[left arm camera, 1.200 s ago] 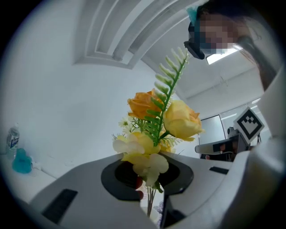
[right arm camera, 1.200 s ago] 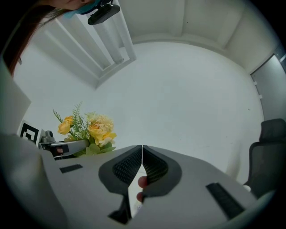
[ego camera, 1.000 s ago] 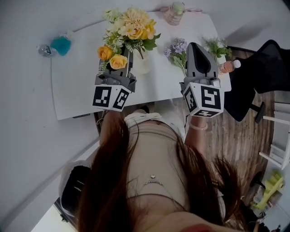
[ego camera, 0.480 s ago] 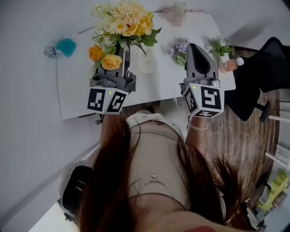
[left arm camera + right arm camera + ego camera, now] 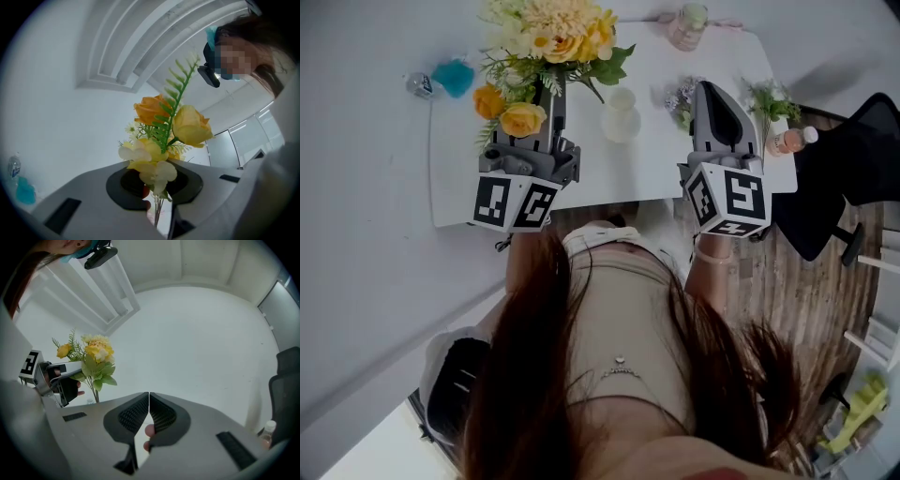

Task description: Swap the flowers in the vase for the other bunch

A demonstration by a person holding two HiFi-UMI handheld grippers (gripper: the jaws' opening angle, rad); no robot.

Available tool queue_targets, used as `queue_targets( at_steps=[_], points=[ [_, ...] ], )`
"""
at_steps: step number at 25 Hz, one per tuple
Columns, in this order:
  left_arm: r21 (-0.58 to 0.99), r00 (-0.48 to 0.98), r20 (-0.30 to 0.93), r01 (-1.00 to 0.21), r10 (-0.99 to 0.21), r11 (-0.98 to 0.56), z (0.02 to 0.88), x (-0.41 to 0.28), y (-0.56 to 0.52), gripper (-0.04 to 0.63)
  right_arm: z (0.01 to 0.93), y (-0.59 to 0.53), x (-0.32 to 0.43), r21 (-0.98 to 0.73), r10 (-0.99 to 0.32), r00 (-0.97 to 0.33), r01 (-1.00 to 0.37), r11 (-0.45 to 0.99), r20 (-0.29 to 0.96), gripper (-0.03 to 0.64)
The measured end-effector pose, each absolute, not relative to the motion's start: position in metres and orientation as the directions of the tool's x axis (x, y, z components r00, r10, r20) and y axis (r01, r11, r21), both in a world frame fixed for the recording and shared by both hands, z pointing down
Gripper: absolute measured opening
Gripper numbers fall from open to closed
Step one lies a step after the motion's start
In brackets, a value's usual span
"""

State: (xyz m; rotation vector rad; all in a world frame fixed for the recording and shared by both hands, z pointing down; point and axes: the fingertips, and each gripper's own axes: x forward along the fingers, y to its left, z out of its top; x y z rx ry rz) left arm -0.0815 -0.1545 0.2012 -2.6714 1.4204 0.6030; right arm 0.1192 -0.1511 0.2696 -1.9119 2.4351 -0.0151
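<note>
**Head view:** left gripper (image 5: 551,105) is clamped on the yellow bunch (image 5: 546,37), held up clear of the white vase (image 5: 621,114). The vase stands empty on the desk (image 5: 459,187). The purple bunch (image 5: 682,97) lies on the desk just beside the vase, partly behind the right gripper (image 5: 714,94). Step in hand, prob.: park the yellow bunch, then fetch the purple one. Best spot is bare desk to the left, well apart from the vase, so the leaves don't knock it.

**Left gripper view:** jaws pinch the thin stems (image 5: 156,211) low down, w/ heavy blooms fanned out above. Keep the grip firm and lower slowly. Let go only once it rests on the desk.

**Right gripper view:** jaws together, nothing btwn them. Yellow bunch (image 5: 96,355) is off to the left. This gripper needs to open before going for the purple bunch. Take it by the stalks, not the heads.
</note>
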Motion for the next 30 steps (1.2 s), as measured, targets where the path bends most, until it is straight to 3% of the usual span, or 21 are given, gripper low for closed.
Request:
queue_targets(
  at_steps=[9,17,30],
  points=[
    [0.122,0.442,-0.292,-0.862,-0.848,-0.492,0.213,-0.086,-0.156,0.072,0.273,-0.162,0.118,-0.06,-0.955,-0.297,-0.953,0.297,-0.004,0.028],
    [0.158,0.399,-0.251,-0.882,-0.882,-0.444,0.247,-0.145,-0.145,0.072,0.284,-0.157,0.064,-0.082,-0.941,-0.337,-0.938,0.337,-0.004,0.028],
    [0.213,0.381,-0.096,-0.894,-0.919,-0.393,0.315,-0.163,-0.159,0.072,0.308,-0.17,0.051,-0.082,-0.933,-0.357,-0.932,0.353,0.04,0.028]
  ],
)
